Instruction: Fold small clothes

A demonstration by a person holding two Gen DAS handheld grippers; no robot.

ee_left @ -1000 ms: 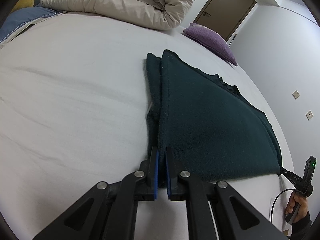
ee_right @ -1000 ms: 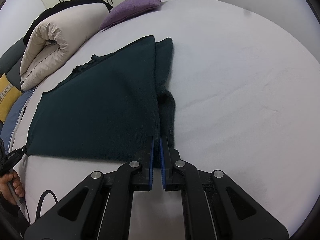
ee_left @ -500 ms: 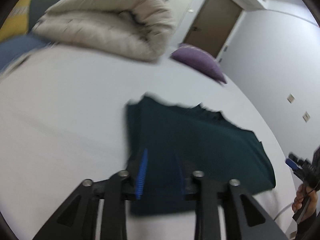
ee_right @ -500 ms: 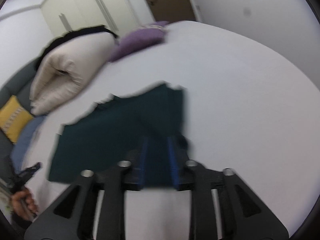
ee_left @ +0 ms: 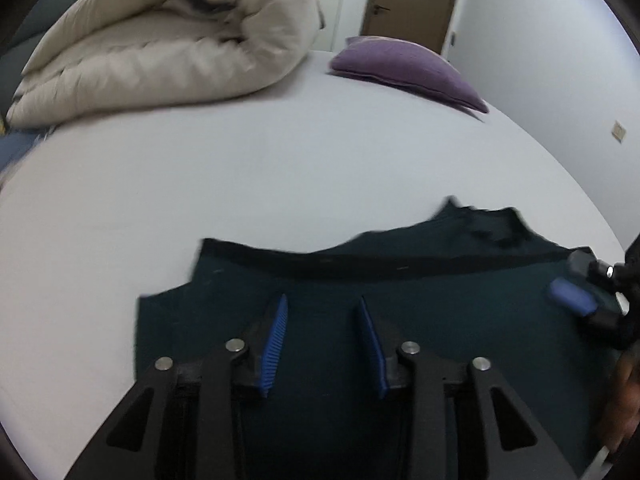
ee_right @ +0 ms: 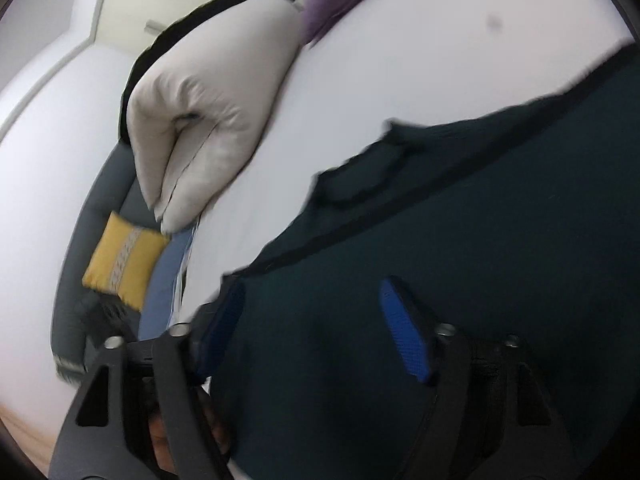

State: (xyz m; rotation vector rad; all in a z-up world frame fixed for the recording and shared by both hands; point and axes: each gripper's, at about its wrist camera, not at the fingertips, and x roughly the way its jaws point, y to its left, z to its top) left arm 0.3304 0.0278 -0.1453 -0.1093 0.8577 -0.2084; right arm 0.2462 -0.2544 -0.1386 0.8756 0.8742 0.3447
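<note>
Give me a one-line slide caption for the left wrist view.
Open left tool above the folded dark green knit garment on a white bed sheet; rolled beige duvet behind.

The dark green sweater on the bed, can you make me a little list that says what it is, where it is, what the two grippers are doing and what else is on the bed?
item: dark green sweater, folded flat
where: on the white bed sheet
left gripper: open, over the sweater, holding nothing
right gripper: open, over the sweater, holding nothing
also on bed: rolled beige duvet, purple pillow
beside bed: yellow cushion
picture quality: blurry from motion
</note>
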